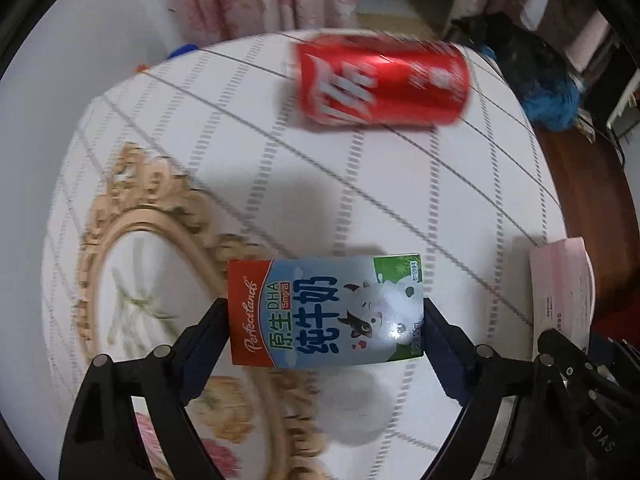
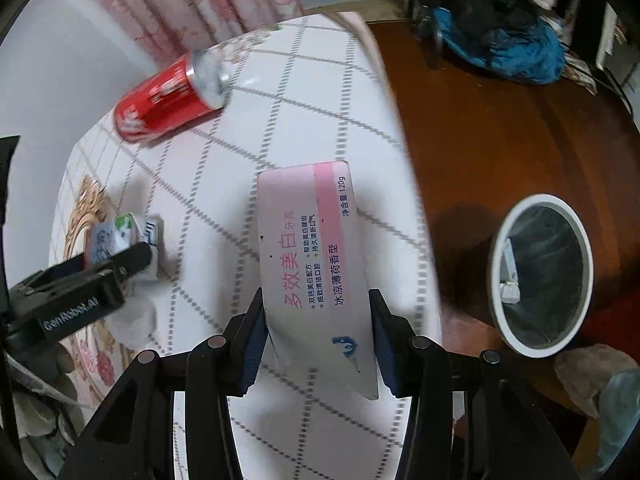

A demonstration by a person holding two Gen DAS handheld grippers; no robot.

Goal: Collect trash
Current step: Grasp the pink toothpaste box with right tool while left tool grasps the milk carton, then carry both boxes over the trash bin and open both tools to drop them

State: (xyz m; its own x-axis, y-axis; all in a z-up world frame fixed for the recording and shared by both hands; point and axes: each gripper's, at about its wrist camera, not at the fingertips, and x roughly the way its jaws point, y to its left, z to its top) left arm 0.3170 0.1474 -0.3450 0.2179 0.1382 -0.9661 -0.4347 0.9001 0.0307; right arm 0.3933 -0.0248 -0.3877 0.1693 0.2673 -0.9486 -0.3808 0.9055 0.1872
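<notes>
My left gripper point(image 1: 326, 316) is shut on a small milk carton point(image 1: 326, 310) with blue print and a cartoon cow, held above the white checked tablecloth point(image 1: 400, 184). A red soda can point(image 1: 382, 82) lies on its side farther back on the table. My right gripper point(image 2: 318, 328) is shut on a pink and white toothpaste box point(image 2: 308, 256), held over the table's right edge. In the right wrist view the left gripper point(image 2: 116, 262) with the carton point(image 2: 120, 240) shows at the left, and the can point(image 2: 168, 98) lies at the back left.
A white waste bin point(image 2: 542, 272) with a dark liner stands on the brown wooden floor point(image 2: 480, 128) to the right of the table. An ornate gold-framed tray point(image 1: 132, 264) lies on the table's left part. Pink curtains point(image 2: 192, 4) hang behind; a blue and black bundle point(image 2: 500, 40) lies on the floor.
</notes>
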